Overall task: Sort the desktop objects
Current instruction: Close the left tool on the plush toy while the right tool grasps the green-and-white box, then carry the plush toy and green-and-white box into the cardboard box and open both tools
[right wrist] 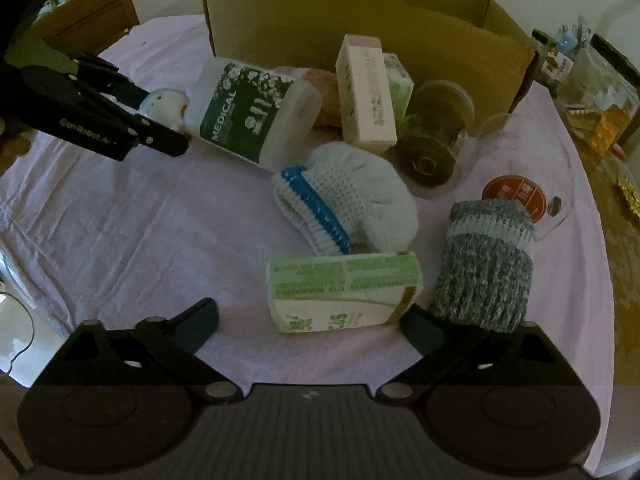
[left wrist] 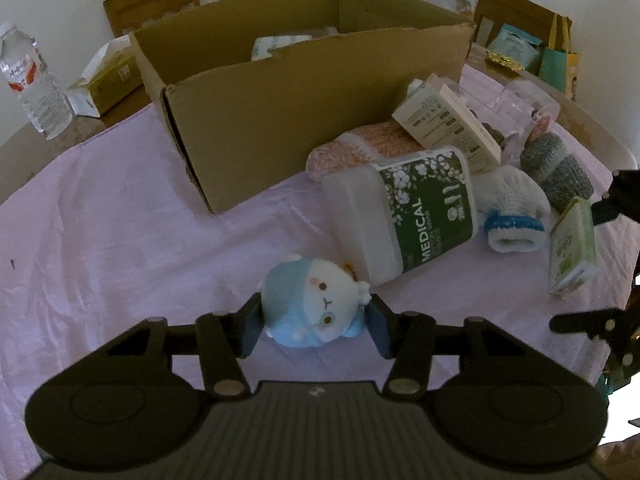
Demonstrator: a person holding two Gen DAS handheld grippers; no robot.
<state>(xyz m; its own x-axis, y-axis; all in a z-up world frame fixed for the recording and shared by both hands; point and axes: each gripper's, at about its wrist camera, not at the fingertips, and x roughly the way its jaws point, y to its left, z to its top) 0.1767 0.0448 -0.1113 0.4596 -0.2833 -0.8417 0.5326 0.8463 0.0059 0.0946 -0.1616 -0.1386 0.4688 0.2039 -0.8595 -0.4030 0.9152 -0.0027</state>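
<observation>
plush toy (left wrist: 314, 306) between left hand-held gripper (left wrist: 314, 322) pads

The plush (left wrist: 316, 312) is pale blue with a white face; the swab tub (left wrist: 404, 208) is milky white with a dark green label and white blossoms; one sock (right wrist: 344, 204) is white, banded bright blue; another sock (right wrist: 484, 268) is mottled grey; the carton (right wrist: 344, 292) is light green and white; the cloth (left wrist: 120, 220) is pale pink; the box (left wrist: 304, 92) is plain brown.
</observation>
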